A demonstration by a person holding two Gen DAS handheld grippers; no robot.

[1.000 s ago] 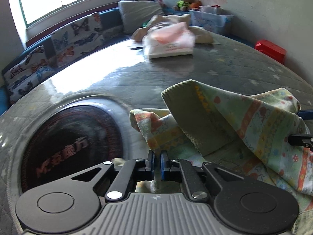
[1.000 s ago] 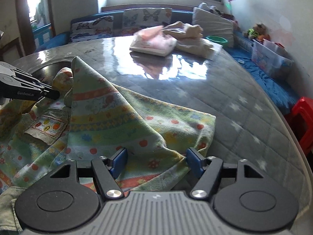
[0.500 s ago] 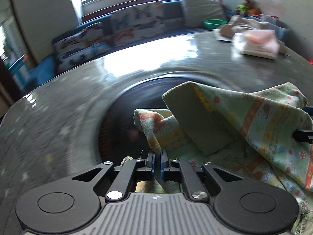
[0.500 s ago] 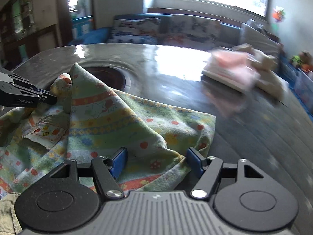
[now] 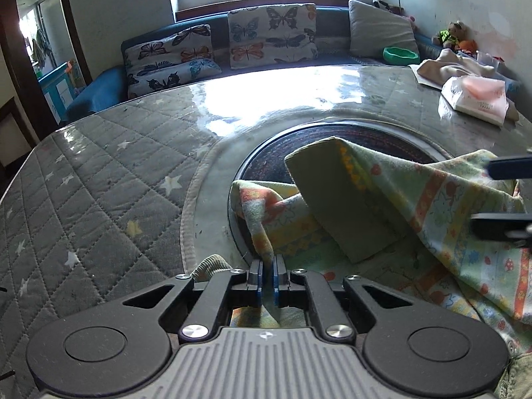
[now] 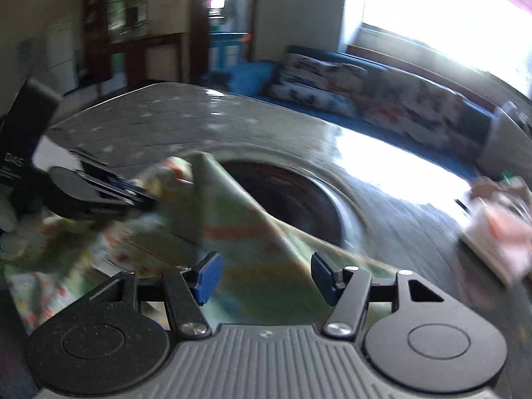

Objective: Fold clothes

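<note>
A patterned baby garment (image 5: pixel 415 206), green with orange stripes and red dots, lies crumpled on the grey quilted table (image 5: pixel 99 199), partly over the dark round inset (image 5: pixel 332 146). My left gripper (image 5: pixel 267 281) is shut on a folded edge of the garment. The right gripper's fingers (image 5: pixel 498 224) show at the right edge of the left wrist view, by the cloth. In the blurred right wrist view my right gripper (image 6: pixel 264 277) is open, its blue pads apart above the garment (image 6: pixel 232 232). The left gripper (image 6: pixel 143 199) shows there at left, holding the cloth.
A pink and white folded stack (image 5: pixel 475 98) and beige clothes (image 5: pixel 445 66) lie at the table's far right. A blue sofa with butterfly cushions (image 5: pixel 272 35) runs behind the table under the window. A green bowl (image 5: pixel 399 55) sits on the sofa.
Both grippers have swung left around the table, so the views now face the sofa and doorway. The left stays shut on the cloth edge and the right stays open over the garment.
</note>
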